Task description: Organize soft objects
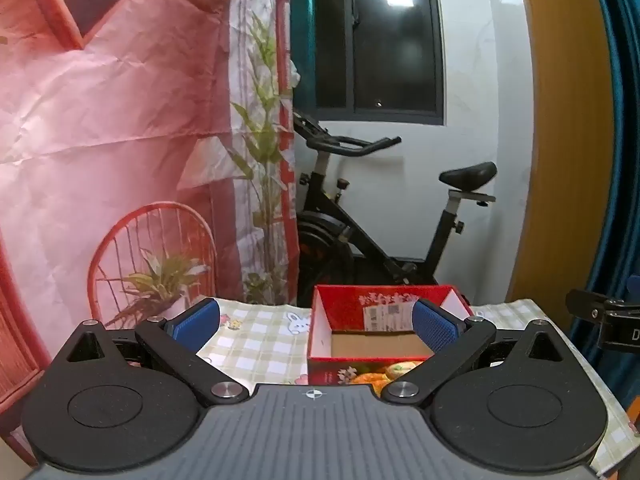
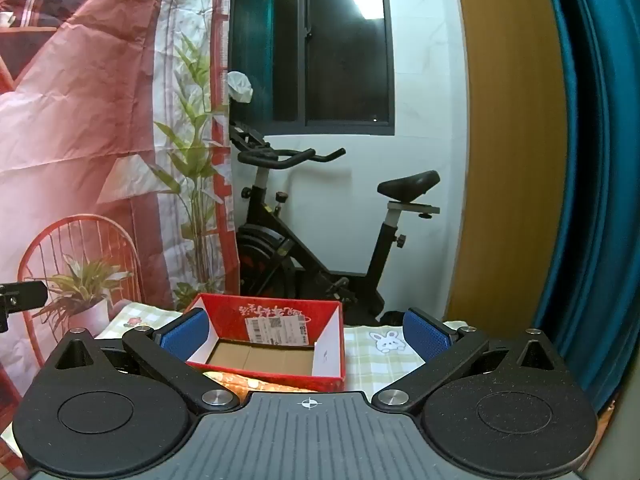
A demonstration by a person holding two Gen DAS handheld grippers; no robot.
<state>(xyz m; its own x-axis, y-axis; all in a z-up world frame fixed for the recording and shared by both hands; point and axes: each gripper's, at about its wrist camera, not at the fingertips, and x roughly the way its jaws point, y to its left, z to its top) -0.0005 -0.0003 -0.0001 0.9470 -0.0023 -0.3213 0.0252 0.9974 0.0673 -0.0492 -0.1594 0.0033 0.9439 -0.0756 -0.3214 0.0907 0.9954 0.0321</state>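
Two grippers, both mine, jaws spread wide, nothing between them. Biggest item: black exercise bike (image 1: 372, 216) by the white wall. Next, green-and-white checked tablecloth (image 1: 256, 344) covering the table. On it sits the open red cardboard box (image 1: 384, 332), bare inside, a shipping label on its far wall. Left gripper (image 1: 316, 324) frames the box; right gripper (image 2: 306, 332) sits right of it. Orange soft item (image 2: 240, 380) touching the box's near wall, mostly hidden.
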